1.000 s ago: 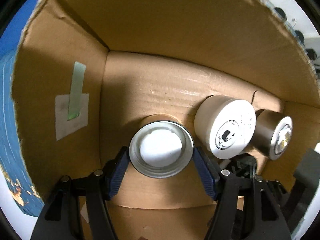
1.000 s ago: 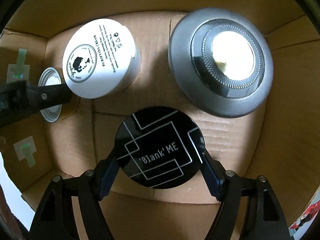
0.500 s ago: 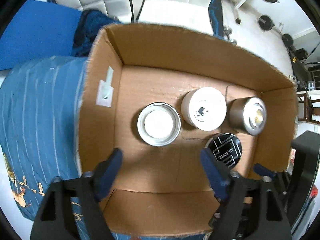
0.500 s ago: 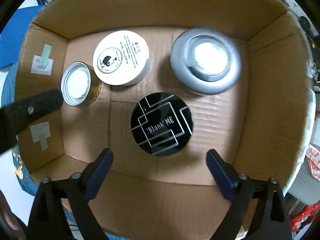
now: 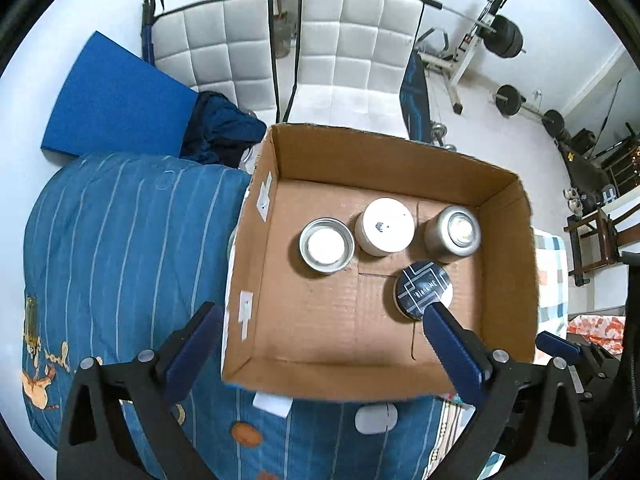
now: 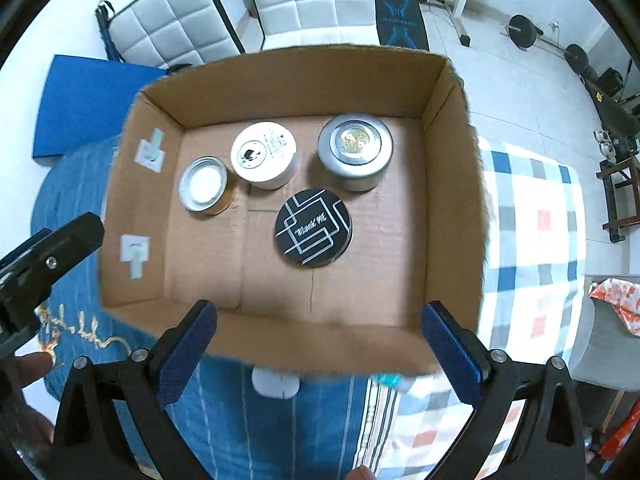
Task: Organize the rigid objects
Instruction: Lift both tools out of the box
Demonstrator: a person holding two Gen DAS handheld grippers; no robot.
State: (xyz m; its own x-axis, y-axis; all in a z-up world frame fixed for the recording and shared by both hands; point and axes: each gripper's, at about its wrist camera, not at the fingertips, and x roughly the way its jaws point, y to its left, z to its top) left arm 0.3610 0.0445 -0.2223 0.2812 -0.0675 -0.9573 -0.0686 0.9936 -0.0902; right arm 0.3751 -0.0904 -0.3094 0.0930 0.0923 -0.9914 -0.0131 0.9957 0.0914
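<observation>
The blue striped bedspread (image 5: 120, 240) supports the cardboard box (image 6: 452, 184), which stands open at the top. All four round containers sit upright on the box floor.

Back row, as the right wrist view shows it:
- silver puck light (image 6: 355, 151), toward the right wall;
- white cream jar (image 6: 264, 154), centre, just beside the next item;
- open metal tin (image 6: 203, 189) with white contents, toward the left wall.

In front of the row, apart from it, sits the black 'Blank ME' tin (image 6: 313, 227).

The left gripper (image 5: 320, 344) hangs above the box's near-left corner, jaws spread wide, holding nothing. The right gripper (image 6: 318, 340) hangs above the near wall, jaws likewise spread wide and empty.

Step in hand, as judged: placement in the box appears finished for these four items, and both tools are clear of the box interior.

Next move, as judged: locate any remaining rigid object outside the box. A small white object (image 6: 275, 383) lies on the bedspread just in front of the near wall; its identity cannot be determined. A pickup there calls for lowering an open gripper in front of the box without catching the near wall.
</observation>
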